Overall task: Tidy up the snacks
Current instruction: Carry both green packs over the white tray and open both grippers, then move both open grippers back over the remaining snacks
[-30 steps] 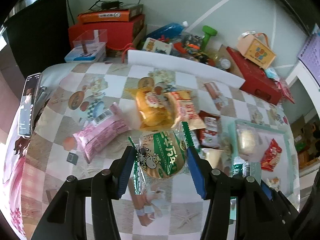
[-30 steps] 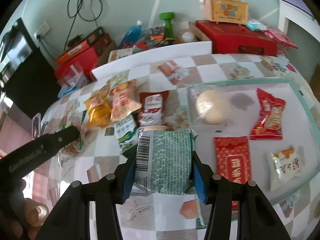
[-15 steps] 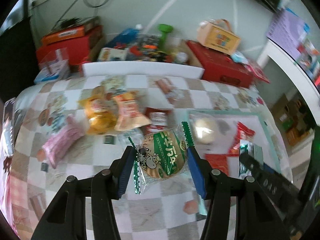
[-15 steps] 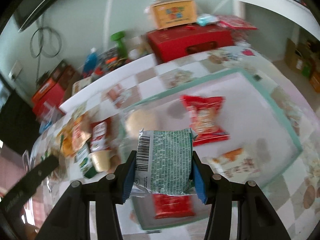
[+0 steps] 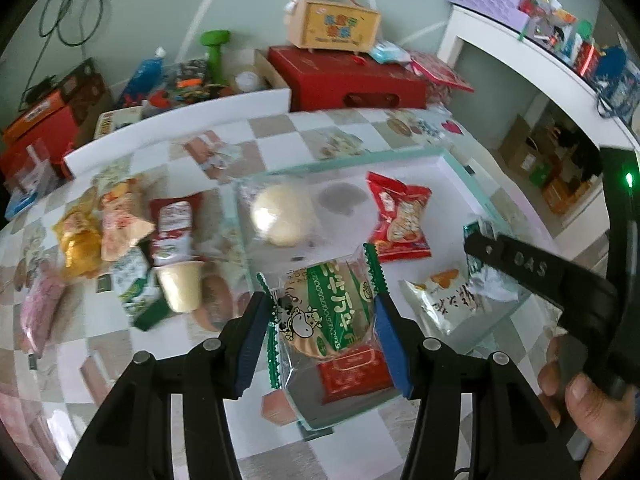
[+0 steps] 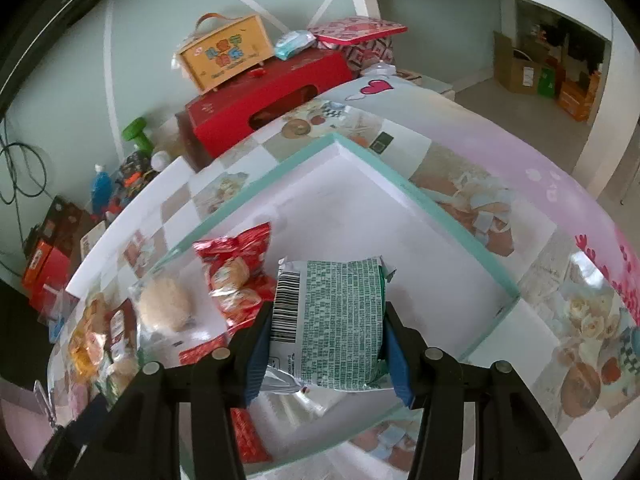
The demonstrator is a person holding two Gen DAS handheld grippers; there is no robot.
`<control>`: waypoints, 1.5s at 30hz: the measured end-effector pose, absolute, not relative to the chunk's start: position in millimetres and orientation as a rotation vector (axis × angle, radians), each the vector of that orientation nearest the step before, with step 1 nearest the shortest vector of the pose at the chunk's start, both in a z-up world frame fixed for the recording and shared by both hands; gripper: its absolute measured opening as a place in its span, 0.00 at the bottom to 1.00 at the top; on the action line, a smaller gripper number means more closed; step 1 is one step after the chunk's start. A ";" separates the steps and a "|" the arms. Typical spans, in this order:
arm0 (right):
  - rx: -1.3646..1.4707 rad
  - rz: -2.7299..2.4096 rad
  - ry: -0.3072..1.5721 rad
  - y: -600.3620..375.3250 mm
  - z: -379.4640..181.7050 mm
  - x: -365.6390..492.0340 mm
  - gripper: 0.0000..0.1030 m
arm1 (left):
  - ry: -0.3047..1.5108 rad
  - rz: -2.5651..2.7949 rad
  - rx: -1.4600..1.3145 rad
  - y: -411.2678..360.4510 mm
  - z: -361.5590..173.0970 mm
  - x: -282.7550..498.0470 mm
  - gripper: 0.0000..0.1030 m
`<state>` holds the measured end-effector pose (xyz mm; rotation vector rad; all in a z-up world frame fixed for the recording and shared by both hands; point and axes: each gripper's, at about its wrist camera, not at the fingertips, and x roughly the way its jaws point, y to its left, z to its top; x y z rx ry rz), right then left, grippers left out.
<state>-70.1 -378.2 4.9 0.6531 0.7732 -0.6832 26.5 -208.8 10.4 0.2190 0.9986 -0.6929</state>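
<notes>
Left gripper (image 5: 324,316) clamped on a cookie pack (image 5: 326,312), held above the near edge of the tray (image 5: 460,164). Right gripper (image 6: 326,334) clamped on a green packet (image 6: 334,326), barcode side up, held over the tray's (image 6: 424,196) interior. In the tray: bun (image 5: 280,216), red bag (image 5: 400,216), white bag (image 5: 448,300), flat red pack (image 5: 352,372). Left of the tray on the checkered bench (image 5: 280,128): loose snacks (image 5: 120,232) and a pudding cup (image 5: 180,284).
</notes>
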 end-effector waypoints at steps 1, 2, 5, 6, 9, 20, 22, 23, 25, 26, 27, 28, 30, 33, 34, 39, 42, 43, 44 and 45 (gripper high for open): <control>0.655 -0.687 0.774 -380.1 3.4 -69.6 0.52 | 1.001 -0.697 0.225 -212.8 7.7 26.4 0.54; 0.655 -0.689 0.773 -381.7 1.5 -67.6 0.52 | 1.003 -0.701 0.230 -216.0 5.4 26.6 0.54; 0.653 -0.689 0.781 -386.6 -3.6 -61.6 0.52 | 1.015 -0.714 0.244 -227.9 -3.1 28.3 0.54; 0.656 -0.689 0.781 -387.5 -5.0 -59.5 0.52 | 1.016 -0.717 0.251 -230.9 -4.9 28.0 0.54; 0.664 -0.684 0.788 -389.8 -10.3 -52.0 0.52 | 1.016 -0.720 0.269 -241.0 -10.3 30.5 0.54; 0.653 -0.677 0.808 -398.6 -16.1 -33.6 0.52 | 1.018 -0.729 0.285 -265.1 -20.2 46.1 0.54; 0.645 -0.668 0.815 -398.0 -16.1 -31.2 0.53 | 1.021 -0.723 0.286 -266.1 -20.2 47.4 0.56; 0.643 -0.665 0.816 -397.3 -15.9 -31.0 0.53 | 1.028 -0.723 0.285 -266.0 -20.4 48.1 0.58; 0.644 -0.657 0.811 -396.1 -14.0 -31.5 0.53 | 1.040 -0.722 0.276 -263.8 -18.9 48.9 0.59; 0.643 -0.655 0.810 -395.8 -12.9 -31.7 0.53 | 1.038 -0.721 0.275 -263.0 -17.3 48.7 0.59; 0.638 -0.655 0.809 -395.1 -11.3 -31.9 0.53 | 1.032 -0.720 0.277 -262.2 -14.4 48.1 0.59; 0.632 -0.656 0.807 -394.7 -9.7 -31.9 0.54 | 1.028 -0.718 0.279 -262.0 -12.2 48.0 0.61; 0.629 -0.656 0.805 -394.5 -6.9 -33.4 0.54 | 1.020 -0.714 0.277 -259.4 -6.3 47.4 0.65; 0.634 -0.659 0.799 -395.1 -3.2 -36.8 0.54 | 1.015 -0.703 0.269 -254.7 0.6 48.7 0.65; 0.633 -0.661 0.799 -395.0 -2.0 -37.8 0.54 | 1.016 -0.697 0.265 -252.6 2.2 49.8 0.65; 0.634 -0.668 0.810 -396.0 0.4 -40.2 0.65 | 1.031 -0.609 0.213 -234.7 6.0 64.1 0.86; 0.632 -0.676 0.818 -397.2 -1.3 -40.9 0.79 | 1.022 -0.543 0.195 -222.2 5.2 74.2 0.91; 0.632 -0.676 0.820 -397.4 -2.2 -40.9 0.79 | 1.023 -0.524 0.197 -219.4 4.4 77.2 0.91; 0.631 -0.674 0.824 -397.5 -2.9 -40.7 0.81 | 1.023 -0.501 0.198 -216.3 3.2 80.5 0.94; 0.629 -0.672 0.828 -397.3 -3.6 -40.0 0.86 | 1.022 -0.476 0.198 -213.0 1.9 83.6 0.95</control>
